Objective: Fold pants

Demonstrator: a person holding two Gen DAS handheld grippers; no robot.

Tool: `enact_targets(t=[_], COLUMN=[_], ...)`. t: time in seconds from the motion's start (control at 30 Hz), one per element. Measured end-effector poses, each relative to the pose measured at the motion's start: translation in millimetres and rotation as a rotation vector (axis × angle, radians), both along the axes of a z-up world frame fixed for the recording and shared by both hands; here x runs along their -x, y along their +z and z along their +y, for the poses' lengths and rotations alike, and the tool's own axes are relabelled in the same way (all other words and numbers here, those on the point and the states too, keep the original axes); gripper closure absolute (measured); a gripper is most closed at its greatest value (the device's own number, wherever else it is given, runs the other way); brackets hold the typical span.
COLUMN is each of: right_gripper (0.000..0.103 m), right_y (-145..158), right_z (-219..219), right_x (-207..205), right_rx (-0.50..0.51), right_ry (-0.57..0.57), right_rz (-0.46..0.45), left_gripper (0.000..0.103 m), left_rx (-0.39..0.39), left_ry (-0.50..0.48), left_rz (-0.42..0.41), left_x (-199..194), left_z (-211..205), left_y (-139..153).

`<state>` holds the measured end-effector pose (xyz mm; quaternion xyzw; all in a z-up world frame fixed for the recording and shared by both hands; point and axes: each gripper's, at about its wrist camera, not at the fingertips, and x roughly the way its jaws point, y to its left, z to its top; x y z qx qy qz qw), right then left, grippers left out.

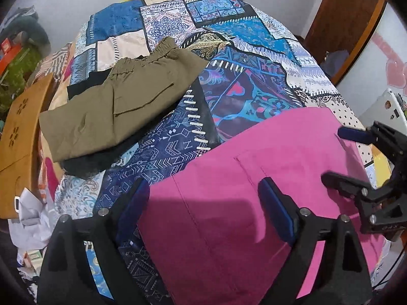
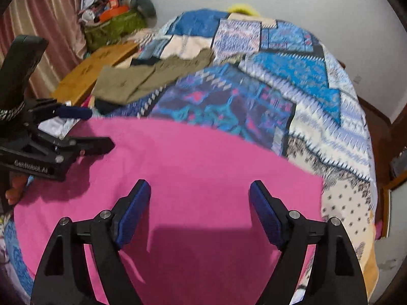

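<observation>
Pink pants (image 1: 229, 178) lie flat on the patterned bedspread (image 1: 229, 58), near me; they also show in the right wrist view (image 2: 193, 167). My left gripper (image 1: 203, 188) is open and empty over the pants' left edge. My right gripper (image 2: 199, 190) is open and empty over the pants' middle. The right gripper shows at the right of the left wrist view (image 1: 335, 152). The left gripper shows at the left of the right wrist view (image 2: 99, 127).
Folded olive pants (image 1: 119, 101) lie on dark garments at the bed's far left, also in the right wrist view (image 2: 142, 78). A brown wooden board (image 1: 20, 132) stands beside the bed's left edge. A cluttered green bag (image 2: 112, 28) sits by the wall.
</observation>
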<state>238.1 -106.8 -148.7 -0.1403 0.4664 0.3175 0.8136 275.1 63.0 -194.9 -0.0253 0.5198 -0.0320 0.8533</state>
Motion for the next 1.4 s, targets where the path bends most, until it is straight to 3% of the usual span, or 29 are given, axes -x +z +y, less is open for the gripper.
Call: enact_targets(t=[0.3, 0.47, 0.7, 0.9, 1.17, 1.4], right_gripper=[0.017, 0.016, 0.011, 0.011, 0.011, 0.011], right_y=[-7, -6, -5, 1, 9, 37], right_z=[-34, -56, -85, -101, -111, -83], right_x=[26, 43, 63, 81, 98, 113], right_rx=[-0.019, -0.011, -0.031, -0.025, -0.039, -0.125], right_ry=[-0.049, -0.089, -0.16, -0.206, -0.232, -0.158], right_rz=[0.046, 0.012, 0.003, -0.03, -0.035, -0.108], left_gripper=[0.007, 0.007, 0.007, 0.007, 0.007, 0.007], left_rx=[-0.035, -0.03, -0.115, -0.133, -0.063, 0.128], left_ry=[-0.018, -0.014, -0.009, 0.002, 0.096, 0.192], left_rz=[-0.026, -0.017, -0.051, -0.063, -0.054, -0.054], left_x=[22, 40, 74, 95, 128, 153], left_z=[6, 8, 2, 0, 10, 14], left_y=[4, 7, 16, 22, 28, 44])
